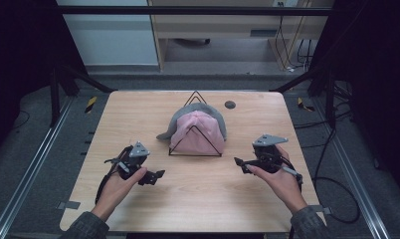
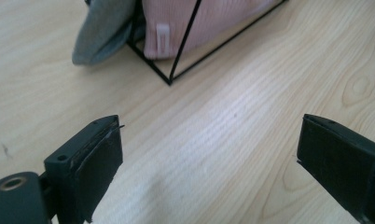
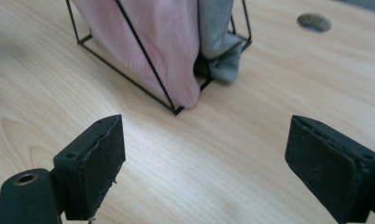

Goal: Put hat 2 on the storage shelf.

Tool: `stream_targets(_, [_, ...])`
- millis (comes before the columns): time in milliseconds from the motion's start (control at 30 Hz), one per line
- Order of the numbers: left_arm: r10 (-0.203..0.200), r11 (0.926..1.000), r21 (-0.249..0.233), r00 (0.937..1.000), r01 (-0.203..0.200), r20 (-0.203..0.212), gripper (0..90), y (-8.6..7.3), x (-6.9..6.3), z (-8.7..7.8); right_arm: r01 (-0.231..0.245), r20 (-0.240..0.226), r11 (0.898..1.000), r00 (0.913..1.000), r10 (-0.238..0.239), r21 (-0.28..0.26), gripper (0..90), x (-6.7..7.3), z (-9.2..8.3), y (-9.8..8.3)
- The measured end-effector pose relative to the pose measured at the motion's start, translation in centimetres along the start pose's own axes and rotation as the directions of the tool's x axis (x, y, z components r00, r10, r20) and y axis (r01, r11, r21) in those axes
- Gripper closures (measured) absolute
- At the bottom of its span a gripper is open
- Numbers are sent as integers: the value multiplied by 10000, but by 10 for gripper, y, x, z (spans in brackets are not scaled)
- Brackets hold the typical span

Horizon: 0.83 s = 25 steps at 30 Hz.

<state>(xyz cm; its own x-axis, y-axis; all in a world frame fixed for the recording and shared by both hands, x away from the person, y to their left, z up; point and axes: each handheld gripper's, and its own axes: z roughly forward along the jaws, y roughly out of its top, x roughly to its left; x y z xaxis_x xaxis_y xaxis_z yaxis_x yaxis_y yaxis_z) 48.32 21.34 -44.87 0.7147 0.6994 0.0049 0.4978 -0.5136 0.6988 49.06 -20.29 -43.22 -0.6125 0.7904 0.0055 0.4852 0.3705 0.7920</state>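
A pink ribbed knit cloth (image 1: 197, 132) over a grey one (image 1: 188, 115) draped the black wire pyramid stand (image 1: 195, 147) at table (image 1: 198, 199) twelve o'clock, its white tag (image 2: 163, 36) visible from the left claw (image 1: 155, 177), both left and right claw (image 1: 240, 163) gaping empty.

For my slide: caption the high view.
Two open grippers, left and right, flank a pink and grey cap on a wire stand.

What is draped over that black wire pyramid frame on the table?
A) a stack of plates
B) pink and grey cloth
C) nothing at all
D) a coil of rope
B: the high view shows pink cloth with grey cloth behind it hanging on the black wire frame, and both gripper views show the same soft fabric inside its bars.
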Motion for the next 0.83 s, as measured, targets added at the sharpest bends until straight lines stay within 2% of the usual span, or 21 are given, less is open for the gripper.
stream_targets(267, [-186,9986,505,9998,181,85,62,-14,4,4,-132,-258,9965,9995,154,821,88,4,15,-19])
stream_targets(467, [-344,9959,846,9993,333,115,59,-21,7,10,-365,-274,9933,9988,398,1100,85,1,25,-30])
stream_targets(633, [-491,9929,1105,9981,448,372,59,-26,11,17,-529,-276,9875,9980,576,1481,87,1,34,-42])
stream_targets(767, [-780,9888,1324,9945,683,698,59,-31,12,22,-373,-316,9791,9985,445,1999,81,3,42,-49])
stream_targets(833, [-773,9867,1493,9939,648,792,60,-32,12,23,-310,-292,9772,9989,380,2099,72,4,44,-51])
